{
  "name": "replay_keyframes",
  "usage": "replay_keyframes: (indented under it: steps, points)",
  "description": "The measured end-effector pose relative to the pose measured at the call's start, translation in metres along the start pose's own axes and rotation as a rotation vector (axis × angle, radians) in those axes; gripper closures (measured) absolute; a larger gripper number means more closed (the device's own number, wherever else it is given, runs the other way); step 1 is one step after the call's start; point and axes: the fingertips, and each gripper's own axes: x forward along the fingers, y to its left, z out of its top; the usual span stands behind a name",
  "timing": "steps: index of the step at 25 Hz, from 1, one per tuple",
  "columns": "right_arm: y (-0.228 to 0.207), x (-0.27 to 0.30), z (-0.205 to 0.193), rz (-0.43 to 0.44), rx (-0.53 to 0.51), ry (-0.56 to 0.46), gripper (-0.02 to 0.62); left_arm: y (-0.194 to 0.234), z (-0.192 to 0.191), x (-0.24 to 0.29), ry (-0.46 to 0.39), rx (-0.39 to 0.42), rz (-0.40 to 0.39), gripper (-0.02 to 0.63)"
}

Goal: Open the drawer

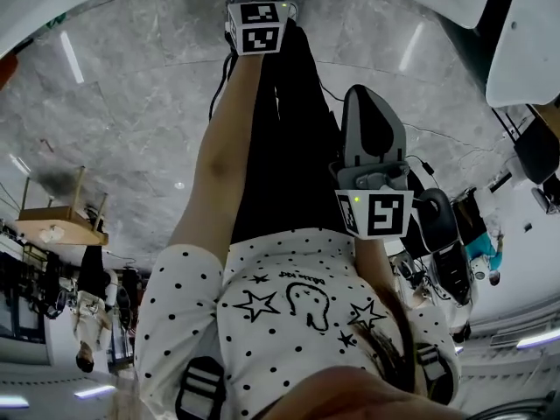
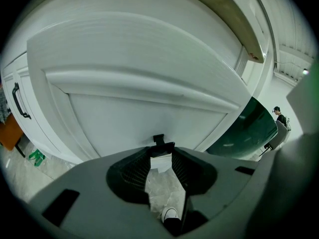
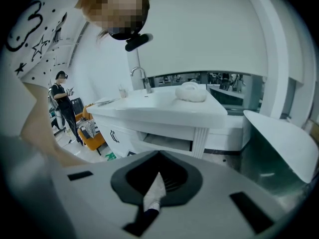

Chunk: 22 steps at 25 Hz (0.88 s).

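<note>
In the left gripper view a white drawer front (image 2: 149,111) fills the frame. Its small black handle (image 2: 159,140) sits right at the tips of my left gripper (image 2: 162,149), and the pads close on it from both sides. Between the fingers behind the tips I see marble floor and a shoe. In the head view only this gripper's marker cube (image 1: 258,26) shows, at the end of the outstretched arm. My right gripper (image 3: 158,176) hangs apart beside the person's leg (image 1: 372,103), its jaws together and empty.
A second black handle (image 2: 19,101) is on a cabinet door at left; a dark green panel (image 2: 244,131) stands at right. The right gripper view shows a white vanity (image 3: 164,111) with a faucet (image 3: 142,78), a bystander (image 3: 62,98) and an orange chair (image 3: 92,136).
</note>
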Motion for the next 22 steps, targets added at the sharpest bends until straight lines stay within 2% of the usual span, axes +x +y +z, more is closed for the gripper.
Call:
replay_keyframes:
  steps: [22]
  points:
    - [0.005,0.002,-0.001,0.012,0.021,0.004,0.581,0.003,-0.025,-0.029,0.043,-0.032,0.024,0.469]
